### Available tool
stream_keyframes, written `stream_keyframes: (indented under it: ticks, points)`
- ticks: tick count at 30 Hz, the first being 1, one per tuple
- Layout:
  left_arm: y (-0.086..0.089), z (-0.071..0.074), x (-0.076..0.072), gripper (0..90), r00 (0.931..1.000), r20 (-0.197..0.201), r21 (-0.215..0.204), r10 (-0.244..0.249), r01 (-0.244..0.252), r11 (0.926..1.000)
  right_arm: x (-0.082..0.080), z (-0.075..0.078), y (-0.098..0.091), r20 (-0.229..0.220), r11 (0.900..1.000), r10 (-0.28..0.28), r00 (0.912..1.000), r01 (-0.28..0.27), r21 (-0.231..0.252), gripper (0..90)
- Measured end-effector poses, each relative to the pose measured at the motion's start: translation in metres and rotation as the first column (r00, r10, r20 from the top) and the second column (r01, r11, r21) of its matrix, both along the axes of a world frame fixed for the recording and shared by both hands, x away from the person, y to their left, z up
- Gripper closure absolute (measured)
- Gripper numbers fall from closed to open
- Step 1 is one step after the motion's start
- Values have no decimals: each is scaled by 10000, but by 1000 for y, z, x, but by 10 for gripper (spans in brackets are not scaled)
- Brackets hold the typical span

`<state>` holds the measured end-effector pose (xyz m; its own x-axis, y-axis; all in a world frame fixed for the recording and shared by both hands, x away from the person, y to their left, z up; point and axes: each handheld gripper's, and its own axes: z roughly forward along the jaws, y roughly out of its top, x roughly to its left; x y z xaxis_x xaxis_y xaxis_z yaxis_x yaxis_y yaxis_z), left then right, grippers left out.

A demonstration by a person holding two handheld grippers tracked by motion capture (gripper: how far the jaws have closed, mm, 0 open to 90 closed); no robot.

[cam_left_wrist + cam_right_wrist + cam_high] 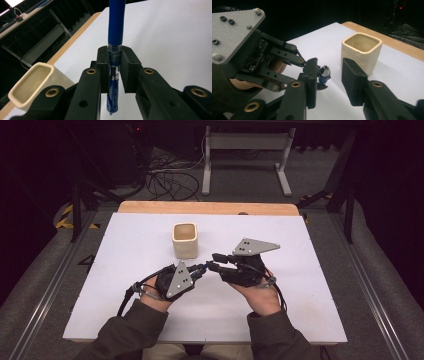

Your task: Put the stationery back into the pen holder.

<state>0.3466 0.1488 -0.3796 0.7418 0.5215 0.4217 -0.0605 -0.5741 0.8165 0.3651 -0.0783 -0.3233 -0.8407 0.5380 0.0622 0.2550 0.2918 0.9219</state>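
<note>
High view: the left gripper (200, 268) and right gripper (214, 261) meet tip to tip at centre frame, just below the cream square cup (185, 240), which stands upright on the white table (300, 310). Bare surface lies to left, right and below; the wooden edge strip (207, 208) bounds the far side. Left gripper view: jaws are clamped on a blue pen (115, 32) that runs up the frame from between them, its clear section pinched at the pads; the cup sits lower left, with the table edge running diagonally behind it. Right gripper view: jaws stand apart, with the pen's tip end (324, 73) against the left jaw and well clear of the right one; the cup is upper right, just beyond the right jaw.
</note>
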Motion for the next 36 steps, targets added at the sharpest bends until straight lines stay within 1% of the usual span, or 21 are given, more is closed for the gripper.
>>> stream_keyframes:
  ticks: [2, 8, 15, 17, 21, 26, 28, 31, 36]
  points:
    - [1, 1, 1, 792, 9999, -147, -206, 30, -33, 9998, 1, 0, -3, 11, 9999, -84, 10000, 84, 124, 616]
    - [4, 3, 4, 792, 9994, -327, -545, 121, -138, 9984, 0, 2, -13, 219, 9975, -387, 9990, 373, 606, 539]
    - [8, 6, 8, 792, 9987, -490, -1036, 119, -169, 9945, 0, 1, -23, 594, 9948, -678, 9959, 629, 800, 433]
    - [10, 7, 9, 792, 9983, -573, -1229, 129, -198, 9922, -1, 1, -25, 771, 9939, -700, 9946, 630, 902, 411]
    - [15, 11, 11, 792, 9980, -614, -1594, 167, -263, 9869, -2, 0, -30, 1005, 9906, -907, 9908, 793, 1114, 359]
    - [19, 15, 14, 792, 9974, -681, -1928, 223, -351, 9806, -2, -1, -39, 1060, 9857, -1081, 9885, 927, 1405, 315]
    - [20, 17, 16, 792, 9975, -678, -2053, 214, -349, 9781, -2, -1, -42, 1148, 9836, -1165, 9865, 985, 1514, 300]
    - [23, 19, 18, 792, 9974, -691, -2166, 215, -360, 9756, -2, -2, -47, 1139, 9813, -1183, 9864, 986, 1655, 273]
    - [27, 22, 24, 792, 9959, -888, -2633, 178, -407, 9639, -2, -4, -54, 1156, 9789, -1277, 9851, 1065, 1742, 237]
